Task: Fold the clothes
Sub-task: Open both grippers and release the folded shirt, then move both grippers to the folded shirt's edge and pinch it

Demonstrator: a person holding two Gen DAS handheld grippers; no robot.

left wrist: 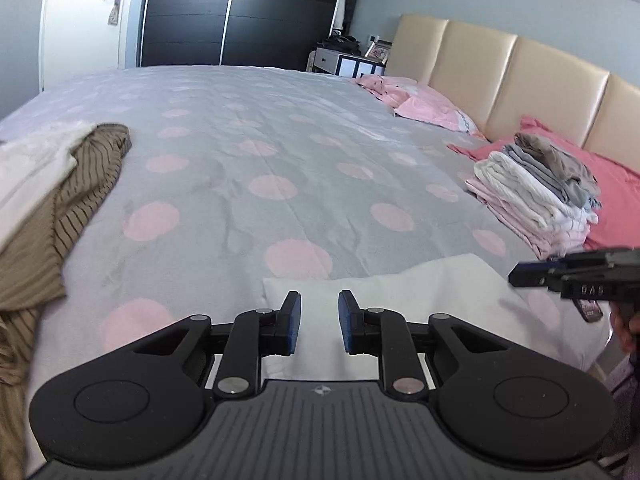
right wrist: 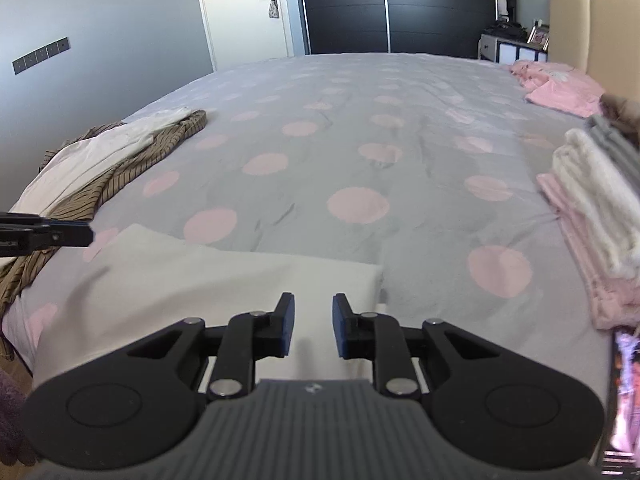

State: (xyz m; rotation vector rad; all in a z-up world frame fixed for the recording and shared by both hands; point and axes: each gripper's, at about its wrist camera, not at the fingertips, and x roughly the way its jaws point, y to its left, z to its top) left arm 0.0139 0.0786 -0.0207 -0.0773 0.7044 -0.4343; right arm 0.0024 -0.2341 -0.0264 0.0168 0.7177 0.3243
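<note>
left gripper (left wrist: 319,322) over the near left part of a folded white cloth (left wrist: 420,312), jaws apart, nothing between the blue pads (left wrist: 294,322). right gripper (right wrist: 313,326) likewise parted and empty, poised above the same white cloth (right wrist: 208,280) near its right end. seen from the left wrist, right gripper (left wrist: 520,276) entering at the right edge, just past the cloth's far right corner; from that side angle cannot tell its gap. seen from the right wrist, left gripper (right wrist: 86,235) poking in at the left edge beside the cloth's far left corner.

cloth flat on the bed (left wrist: 248,128), close to the near edge, far edge straight, right edge ending just ahead of the right gripper. grey cover with pink dots spread wide beyond it, bare across the whole middle up to the far edge by the wardrobe (left wrist: 240,12).

left side: striped brown garment (left wrist: 48,220) with a white garment (left wrist: 28,168) on top, heaped along the bed's left edge and hanging over it, well apart from the cloth. right side: stack (left wrist: 536,192) of folded clothes resting partly on a pink pillow (left wrist: 616,200) by the headboard (left wrist: 520,72), near the cloth's right end but not touching. paler pink bedding (left wrist: 408,100) farther up along the headboard. door (right wrist: 248,12) and nightstand (right wrist: 508,46) beyond the bed.
</note>
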